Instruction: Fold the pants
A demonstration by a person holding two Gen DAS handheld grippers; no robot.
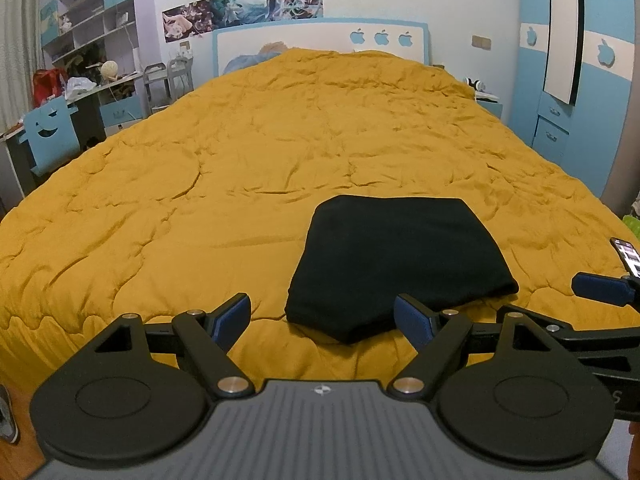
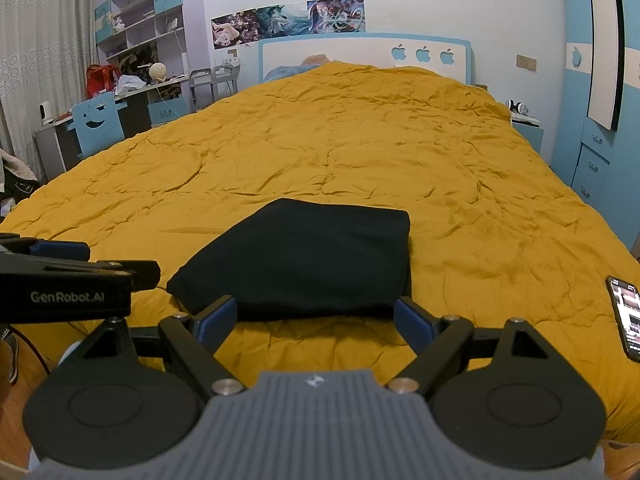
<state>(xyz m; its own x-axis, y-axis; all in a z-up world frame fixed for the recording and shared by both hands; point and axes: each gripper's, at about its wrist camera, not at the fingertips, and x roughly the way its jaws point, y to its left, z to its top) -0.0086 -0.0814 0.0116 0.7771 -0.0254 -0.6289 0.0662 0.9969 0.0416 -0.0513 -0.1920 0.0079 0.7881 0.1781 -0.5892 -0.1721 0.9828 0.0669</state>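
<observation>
Pants (image 1: 396,264) lie as a compact black bundle on the yellow quilt (image 1: 240,160), just ahead of both claws. Left gripper (image 1: 322,320) spread, empty; right gripper (image 2: 316,320) spread, empty. Folding looks finished; next probably just pull back or tidy an edge.

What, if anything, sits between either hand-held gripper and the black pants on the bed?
Nothing visible. The left hand-held gripper and right hand-held gripper are both open, with only bare yellow quilt before the folded black pants. The phone lies off to the right, clear of both paths.
</observation>
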